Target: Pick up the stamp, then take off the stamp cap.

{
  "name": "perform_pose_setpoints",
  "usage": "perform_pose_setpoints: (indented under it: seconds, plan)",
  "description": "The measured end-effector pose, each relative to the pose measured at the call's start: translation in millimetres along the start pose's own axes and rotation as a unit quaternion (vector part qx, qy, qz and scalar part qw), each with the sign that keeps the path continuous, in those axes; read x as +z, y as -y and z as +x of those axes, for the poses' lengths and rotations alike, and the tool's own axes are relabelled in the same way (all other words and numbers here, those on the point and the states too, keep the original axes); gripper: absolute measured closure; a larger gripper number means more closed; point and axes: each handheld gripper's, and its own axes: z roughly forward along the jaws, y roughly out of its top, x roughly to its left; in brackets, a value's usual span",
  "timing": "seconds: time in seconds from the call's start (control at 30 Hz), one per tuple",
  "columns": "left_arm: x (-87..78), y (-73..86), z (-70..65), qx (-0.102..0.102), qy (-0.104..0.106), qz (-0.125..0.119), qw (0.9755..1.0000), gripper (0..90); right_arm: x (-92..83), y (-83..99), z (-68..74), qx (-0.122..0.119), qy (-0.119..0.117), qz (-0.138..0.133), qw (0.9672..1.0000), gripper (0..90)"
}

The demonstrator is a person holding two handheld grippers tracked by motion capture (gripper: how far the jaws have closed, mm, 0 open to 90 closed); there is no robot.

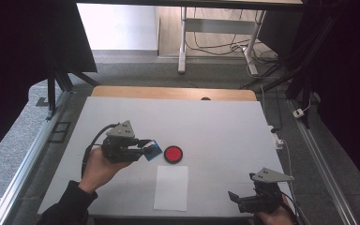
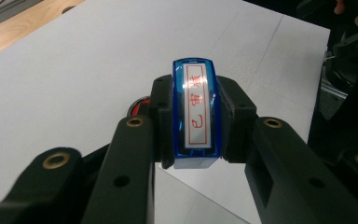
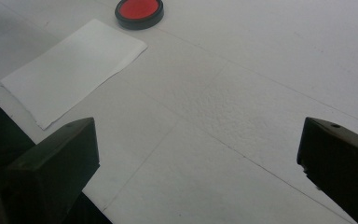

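Left gripper (image 2: 193, 135) jaws clamped on blue stamp (image 2: 194, 112) — red lettering legible — right gripper (image 3: 198, 168) jaws apart.

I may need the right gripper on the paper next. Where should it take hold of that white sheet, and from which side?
Likely its near short edge, coming in low from the person's side. The white sheet lies flat on the table, so no face stands up to pinch; that edge lies closest to the open right gripper. The ink pad sits just beyond the far edge.
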Motion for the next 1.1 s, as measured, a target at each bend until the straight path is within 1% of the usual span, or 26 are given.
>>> perform_pose_setpoints:
  seconds: [0.07,0.17,0.33,0.53,0.67,0.87,1.0,1.07,1.1]
  plan:
    - [1.1,-3.2,-0.6,0.003,0.001,-0.001,1.0,69.6,0.1,0.0,0.0,0.0,0.0,0.0,1.0,0.0]
    - [3.4,-10.8,-1.5,0.011,0.008,-0.003,0.9999,69.6,0.3,-0.1,-0.2,-0.002,-0.001,-0.001,1.0,0.0]
    - [5.5,-15.4,-4.5,0.017,0.014,-0.009,0.9997,69.6,0.0,-0.1,-0.1,-0.003,-0.003,-0.002,1.0,0.0]
    - [6.9,-13.5,-8.3,0.021,0.022,-0.011,0.9995,69.6,-0.2,0.1,-0.1,-0.004,-0.005,-0.003,1.0,0.0]
    - [7.6,-10.1,-9.8,0.015,0.032,-0.011,0.9993,69.6,-0.3,0.1,-0.5,-0.002,-0.006,-0.002,1.0,0.0]
    - [8.0,-9.6,-12.5,0.019,0.037,-0.011,0.9991,69.6,-1.2,-0.4,0.3,-0.006,-0.01,-0.004,0.9999,0.0]
    - [8.5,-9.7,-14.3,0.026,0.04,-0.012,0.9988,69.6,-0.6,-2.8,1.5,-0.004,-0.027,-0.014,0.9995,0.0]
    - [8.9,-9.3,-14.5,0.027,0.044,-0.012,0.9986,69.6,-0.7,-4.6,3.3,-0.006,-0.027,-0.015,0.9995,0.0]
    - [9.6,-8.7,-14.5,0.028,0.046,-0.012,0.9985,69.6,-0.4,-5.4,4.2,-0.008,-0.031,-0.02,0.9993,0.0]
